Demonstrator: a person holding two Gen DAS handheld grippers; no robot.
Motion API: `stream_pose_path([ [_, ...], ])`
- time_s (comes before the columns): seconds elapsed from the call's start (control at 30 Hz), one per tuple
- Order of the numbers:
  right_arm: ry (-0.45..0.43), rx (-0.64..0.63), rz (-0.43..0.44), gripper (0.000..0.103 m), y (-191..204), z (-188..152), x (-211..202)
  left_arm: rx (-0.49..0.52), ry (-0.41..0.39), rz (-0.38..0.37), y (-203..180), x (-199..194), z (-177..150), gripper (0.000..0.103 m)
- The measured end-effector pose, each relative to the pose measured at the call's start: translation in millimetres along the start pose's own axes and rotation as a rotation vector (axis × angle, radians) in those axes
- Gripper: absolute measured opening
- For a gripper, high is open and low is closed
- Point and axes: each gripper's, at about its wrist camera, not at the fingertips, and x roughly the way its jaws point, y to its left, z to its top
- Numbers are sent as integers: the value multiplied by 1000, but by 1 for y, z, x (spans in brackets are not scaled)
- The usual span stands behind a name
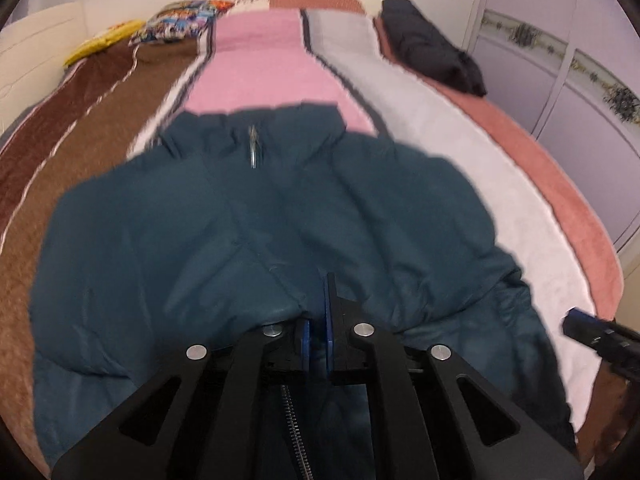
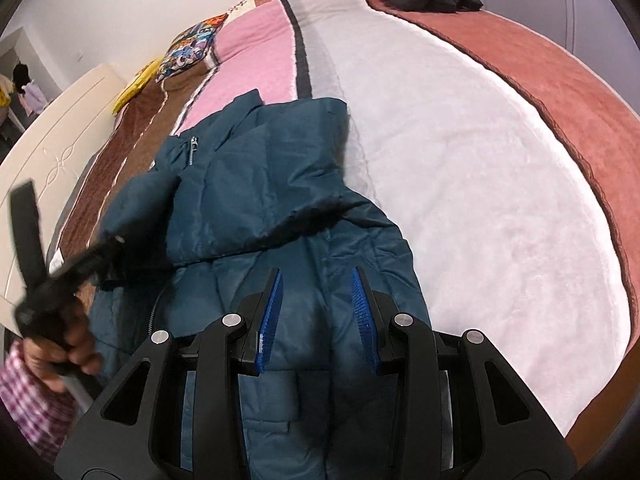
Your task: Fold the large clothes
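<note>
A large dark teal puffer jacket (image 1: 248,216) lies on the bed, collar and zip pull pointing away. My left gripper (image 1: 318,312) is shut on a fold of the jacket's teal fabric near the front zipper. In the right wrist view the jacket (image 2: 280,184) lies with a sleeve folded across its body. My right gripper (image 2: 316,300) is open just above the jacket's lower part, with nothing between its blue pads (image 2: 362,312). The left gripper (image 2: 72,268) shows blurred at that view's left edge. The right gripper's tip (image 1: 580,322) shows at the right of the left wrist view.
The bed has a striped blanket of brown, pink (image 1: 260,60), white (image 2: 480,168) and rust bands. A dark folded garment (image 1: 432,48) lies at the far right corner. Patterned pillows (image 1: 180,20) lie at the far left. A cream headboard (image 2: 60,136) stands left; wardrobe doors (image 1: 580,100) stand right.
</note>
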Motion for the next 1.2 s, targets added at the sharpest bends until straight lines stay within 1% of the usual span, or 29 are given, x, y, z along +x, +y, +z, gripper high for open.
stream_pose_path([
  [0.03,6,3,4,36,-1,0,2,-9,17,-13,0,2,-1,21],
  [0.07,11,4,6,36,-1,-1,4,-25,47,-38,1,7,-4,37],
  [0.1,15,5,8,36,0,-1,5,-42,80,-66,2,11,-7,45],
  [0.13,19,4,13,36,1,-2,6,-57,97,-83,3,15,-8,53],
  [0.2,23,-3,20,36,4,-2,6,-89,102,-101,6,11,-12,54],
  [0.27,23,-20,25,36,11,-2,6,-116,105,-132,7,4,-17,59],
  [0.33,23,-37,32,36,18,-1,6,-147,109,-160,11,-5,-24,59],
  [0.4,22,-54,37,36,27,0,7,-160,113,-180,14,-14,-29,60],
  [0.5,20,-85,50,36,45,0,9,-165,100,-198,18,-24,-35,61],
  [0.53,17,-94,56,36,51,0,10,-167,90,-200,18,-23,-34,61],
  [0.6,14,-114,55,36,62,0,12,-177,71,-202,13,-16,-22,61],
  [0.63,12,-117,55,36,66,0,11,-175,49,-229,7,-14,-13,61],
  [0.7,2,-115,63,36,69,-1,5,-175,45,-248,-1,-5,0,62],
  [0.77,-9,-132,50,36,69,0,-2,-208,89,-251,-4,8,4,65],
  [0.83,-15,-137,49,36,67,4,-8,-239,124,-259,-2,19,1,66],
  [0.9,-8,-130,77,36,67,13,-12,-277,123,-271,6,23,-6,66],
  [0.97,6,-132,124,36,75,24,-15,-281,87,-241,9,18,-13,66],
  [1.0,14,-139,157,36,84,31,-16,-251,59,-203,7,14,-17,66],
  [1.07,19,-163,202,36,103,45,-19,-187,24,-161,0,5,-23,66],
  [1.13,12,-179,230,37,118,53,-22,-180,6,-177,-1,-6,-30,66],
  [1.2,-9,-192,242,41,129,57,-25,-190,-9,-216,1,-16,-32,66],
])
